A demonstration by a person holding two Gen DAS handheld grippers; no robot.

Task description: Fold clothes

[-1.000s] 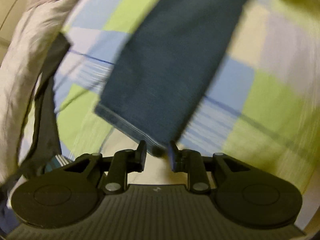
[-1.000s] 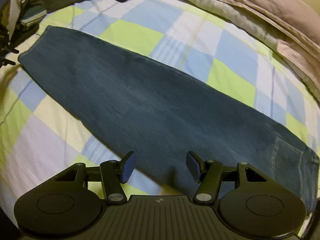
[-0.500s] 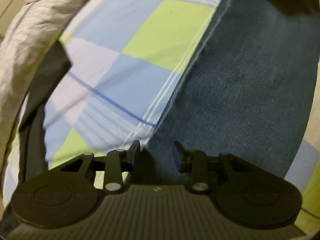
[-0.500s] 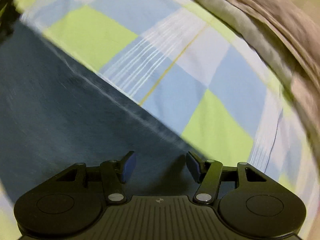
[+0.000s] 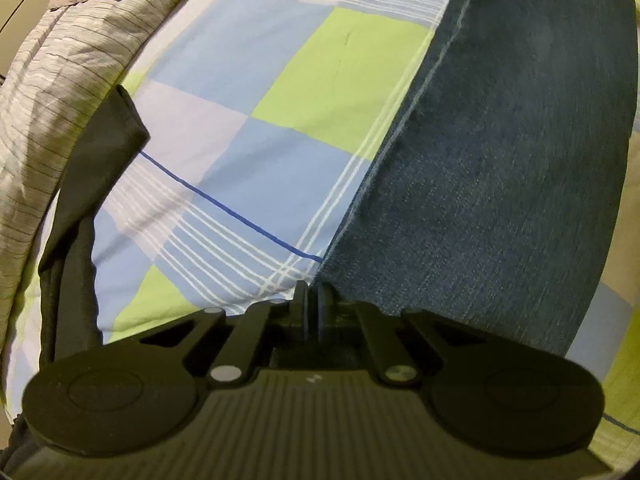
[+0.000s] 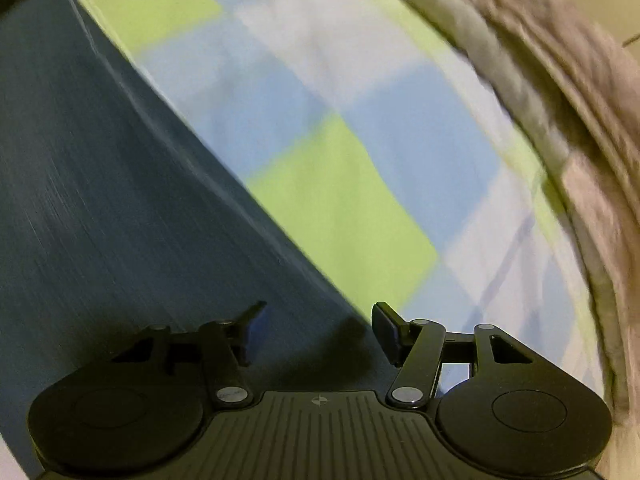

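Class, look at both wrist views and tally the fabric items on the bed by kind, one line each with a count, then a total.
Blue jeans: 1
Dark garment: 1
Checked bedsheet: 1
Striped grey blanket: 1
Total: 4

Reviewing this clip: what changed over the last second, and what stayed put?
The left tongs moved along the jeans to their long edge and shut on it. The right tongs dropped closer over the opposite edge, jaws open as before. The jeans stayed flat on the checked sheet.
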